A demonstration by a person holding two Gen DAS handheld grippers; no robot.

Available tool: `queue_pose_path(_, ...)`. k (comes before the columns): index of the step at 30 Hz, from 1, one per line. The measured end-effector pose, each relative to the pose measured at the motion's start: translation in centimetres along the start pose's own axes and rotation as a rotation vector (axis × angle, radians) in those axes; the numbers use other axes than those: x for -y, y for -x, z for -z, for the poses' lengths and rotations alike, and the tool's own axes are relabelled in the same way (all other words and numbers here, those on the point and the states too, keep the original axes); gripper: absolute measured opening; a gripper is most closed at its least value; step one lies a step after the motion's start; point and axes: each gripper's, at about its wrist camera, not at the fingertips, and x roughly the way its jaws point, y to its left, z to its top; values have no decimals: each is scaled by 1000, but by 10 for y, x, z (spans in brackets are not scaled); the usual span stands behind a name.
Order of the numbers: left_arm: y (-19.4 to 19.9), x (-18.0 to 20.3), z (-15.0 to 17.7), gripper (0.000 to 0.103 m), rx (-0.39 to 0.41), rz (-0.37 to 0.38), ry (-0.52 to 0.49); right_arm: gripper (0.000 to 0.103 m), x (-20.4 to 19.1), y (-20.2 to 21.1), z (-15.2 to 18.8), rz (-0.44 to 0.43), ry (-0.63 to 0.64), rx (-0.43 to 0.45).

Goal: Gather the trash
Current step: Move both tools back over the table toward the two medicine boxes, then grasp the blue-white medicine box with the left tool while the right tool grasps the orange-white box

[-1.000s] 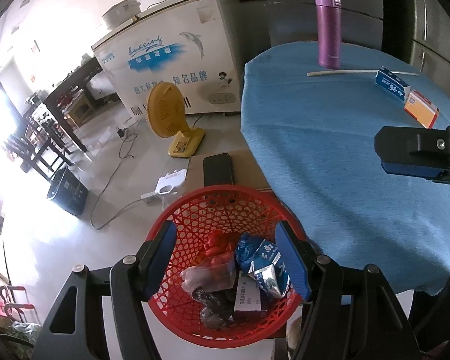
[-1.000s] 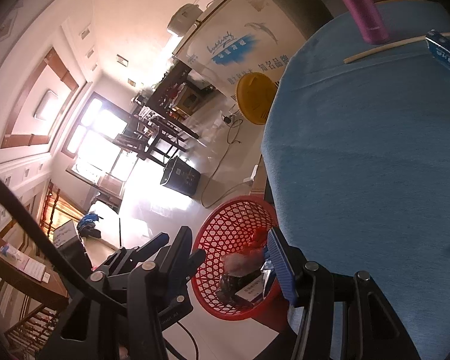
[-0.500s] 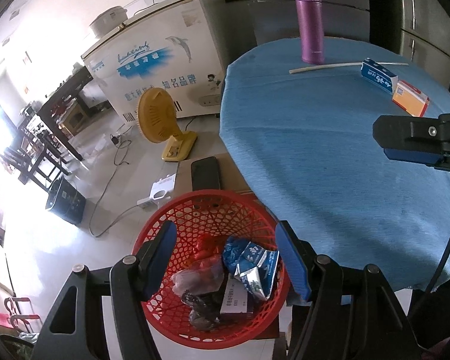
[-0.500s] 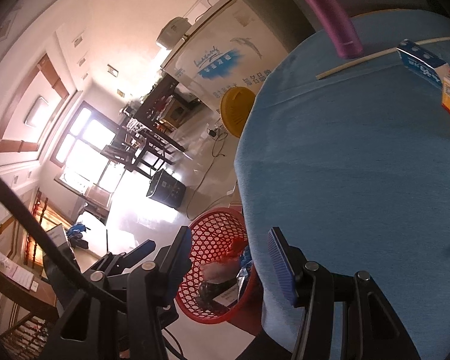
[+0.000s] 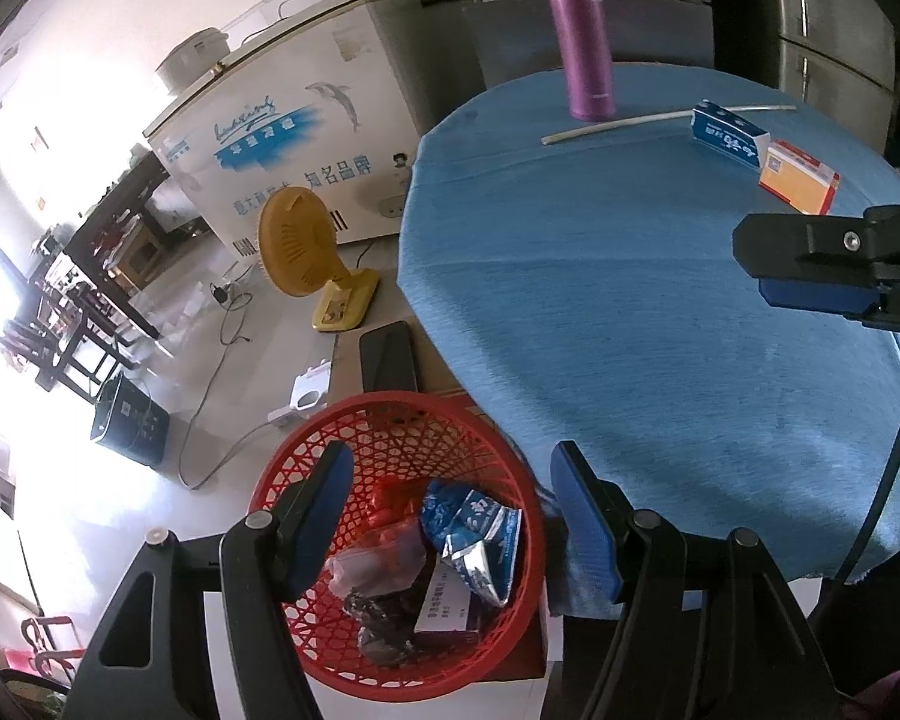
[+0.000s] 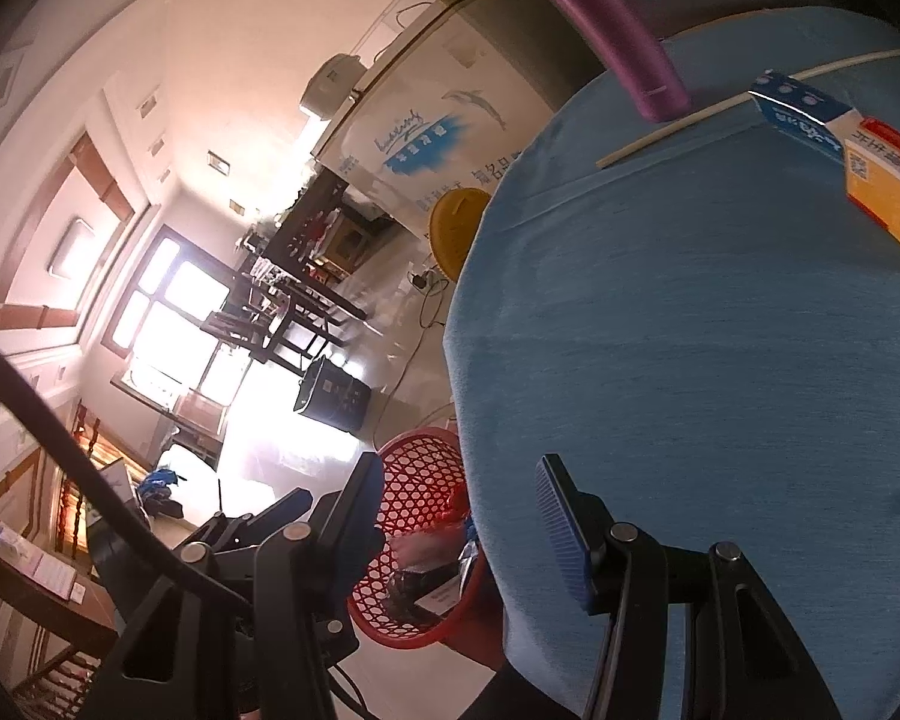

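Left tongs [image 5: 450, 516] hiding part of basket [image 5: 402, 420].

Both grippers farther back from red basket [image 5: 390, 420].

Red lattice basket [image 5: 306, 462], blue tablecloth [image 5: 630, 300], purple flask [image 5: 582, 48], yellow fan [image 5: 297, 243].

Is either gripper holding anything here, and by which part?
Nothing is held: the left gripper and right gripper are both open and empty.
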Motion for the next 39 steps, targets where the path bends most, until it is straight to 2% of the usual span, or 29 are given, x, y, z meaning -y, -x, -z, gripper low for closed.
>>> queue_pose_path(9,-3,25,-10,69,-8,14,-53,57,27,19,-2,21,-41,41)
queue_pose_path(13,-7,41,-18,69,-14,26,-89,57,49,37,-5,63,-64,81)
queue_pose_path(17,-11,60,-34,69,-21,78,-111,57,78,65,-10,116,-95,138)
queue_pose_path(18,-12,64,-38,69,-23,94,-115,59,85,72,-12,127,-102,152)
queue_pose_path(20,-15,74,-45,69,-30,128,-124,73,105,93,-17,168,-124,199)
queue_pose_path(25,-22,92,-70,69,-36,204,-137,74,140,137,-37,286,-126,289)
queue_pose_path(28,-25,100,-89,69,-45,257,-135,80,155,151,-53,342,-89,335)
queue_pose_path(30,-27,104,-103,69,-53,294,-125,83,166,152,-67,366,-63,342)
queue_pose_path(36,-40,111,-148,69,-69,359,-67,83,190,126,-105,332,-31,305)
queue_pose_path(39,-50,114,-170,69,-103,404,-27,83,195,111,-111,309,-19,278)
